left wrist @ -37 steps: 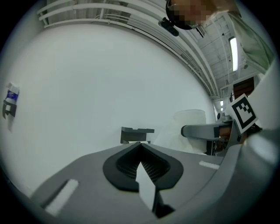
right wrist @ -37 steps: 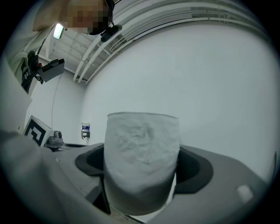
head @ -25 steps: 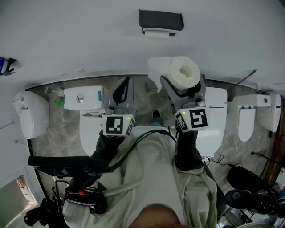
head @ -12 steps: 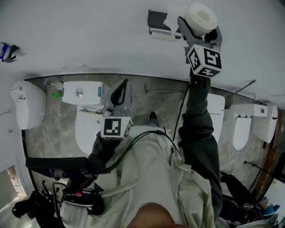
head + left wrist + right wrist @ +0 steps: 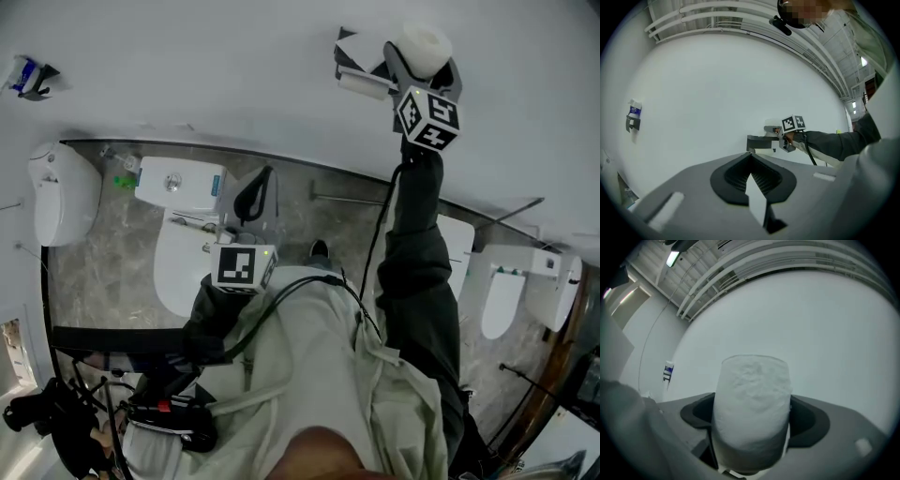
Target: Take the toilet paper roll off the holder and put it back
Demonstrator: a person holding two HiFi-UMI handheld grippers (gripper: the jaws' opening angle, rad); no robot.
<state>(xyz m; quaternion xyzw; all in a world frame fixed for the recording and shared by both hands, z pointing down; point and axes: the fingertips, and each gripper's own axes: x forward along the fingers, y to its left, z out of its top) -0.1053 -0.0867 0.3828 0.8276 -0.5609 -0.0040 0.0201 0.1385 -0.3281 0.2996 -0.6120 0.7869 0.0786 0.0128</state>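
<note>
Plain white wall (image 5: 187, 56), grey marbled floor (image 5: 103, 253), white toilets (image 5: 183, 267) along the wall, ceiling pipes (image 5: 717, 7) overhead.

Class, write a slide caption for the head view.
Right gripper holds the toilet paper roll near the wall holder; left gripper idle, jaws shut.

Toilet paper roll (image 5: 752, 404): soft white paper, matt, finely crinkled surface. Right gripper (image 5: 752, 439) and left gripper (image 5: 751, 174): matt grey plastic shells, with dark ribbed pads on the left one. Wall (image 5: 717, 93): smooth, matt white. Toilet (image 5: 178, 183): glossy white. Floor (image 5: 103, 262): mottled grey, stone-like. Sleeve (image 5: 417, 272): dark cloth. Jacket (image 5: 309, 366): pale cloth.
</note>
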